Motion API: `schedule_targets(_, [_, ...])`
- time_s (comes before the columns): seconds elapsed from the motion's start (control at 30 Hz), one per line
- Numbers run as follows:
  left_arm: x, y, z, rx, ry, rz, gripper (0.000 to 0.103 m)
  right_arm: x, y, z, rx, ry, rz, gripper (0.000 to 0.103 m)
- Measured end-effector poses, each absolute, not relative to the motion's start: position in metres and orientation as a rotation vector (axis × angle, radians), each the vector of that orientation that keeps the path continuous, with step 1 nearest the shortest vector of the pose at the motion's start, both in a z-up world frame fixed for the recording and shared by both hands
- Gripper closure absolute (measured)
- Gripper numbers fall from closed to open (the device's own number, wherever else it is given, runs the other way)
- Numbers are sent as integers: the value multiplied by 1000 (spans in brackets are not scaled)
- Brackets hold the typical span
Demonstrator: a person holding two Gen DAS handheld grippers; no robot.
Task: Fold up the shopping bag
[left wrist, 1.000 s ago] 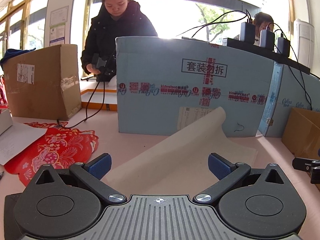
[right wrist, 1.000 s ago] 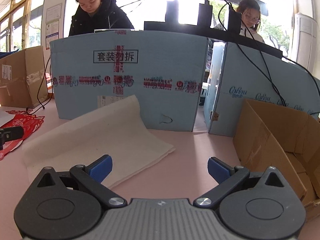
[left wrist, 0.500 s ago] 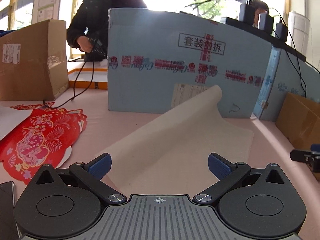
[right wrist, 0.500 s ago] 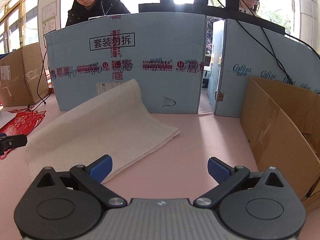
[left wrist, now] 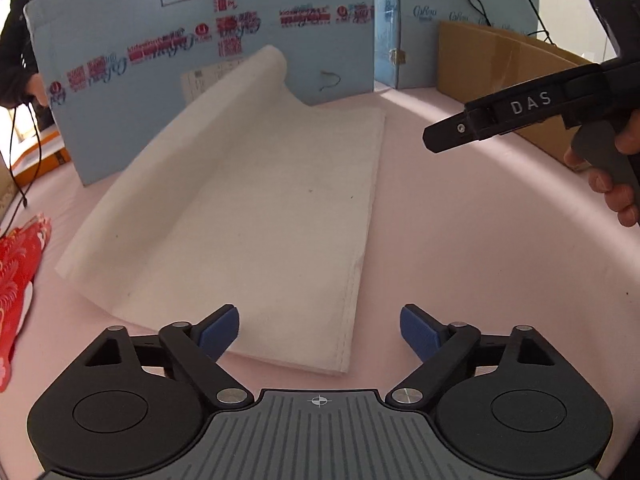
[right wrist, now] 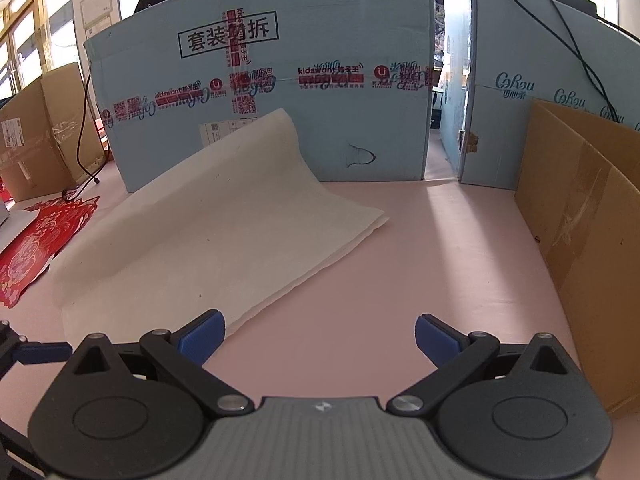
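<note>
the shopping bag is a flat cream-white piece of thin cloth that lies on the pink desk. its far left corner leans up against the blue carton and curls over a little, so the material has some body but bends easily. along the right long side and at the near corner i see several layers on top of each other and a stitched seam, so it looks already doubled at least one time; if more folds are wanted, i cannot say from this moment.

the left claw hovers just in front of the near short edge, with its jaws wide apart and nothing between them. the right claw is also wide apart and empty, over bare desk beside the bag's right edge; its left finger is just above that edge. in the left view, the right tool is seen held by a hand.

i judge the bag very light and soft, not fragile. it may slide on the smooth desk when pushed, and the layers can separate if only the top one is pinched. a good place to hold is the near seam corner, where the layers are stitched together, and the other claw could take the opposite corner of the same short edge. the raised far corner is free of the desk too, and easy to catch.
</note>
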State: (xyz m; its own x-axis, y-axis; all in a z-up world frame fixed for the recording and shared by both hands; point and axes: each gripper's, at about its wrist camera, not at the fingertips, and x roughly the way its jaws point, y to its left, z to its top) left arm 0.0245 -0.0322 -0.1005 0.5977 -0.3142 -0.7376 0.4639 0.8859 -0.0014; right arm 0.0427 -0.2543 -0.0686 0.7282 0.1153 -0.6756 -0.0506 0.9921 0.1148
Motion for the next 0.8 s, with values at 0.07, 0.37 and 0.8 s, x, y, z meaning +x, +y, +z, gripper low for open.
schedule_targets(0.07, [30, -24, -100, 130, 831, -462, 33, 45, -252, -71, 95, 762, 101, 0])
schedule_targets(0.37, [43, -5, -95, 70, 852, -420, 77, 53, -242, -84, 129, 822, 169, 0])
schedule_targets(0.8, [58, -14, -84, 199, 744, -308, 93, 58, -219, -97, 233, 958, 390, 16])
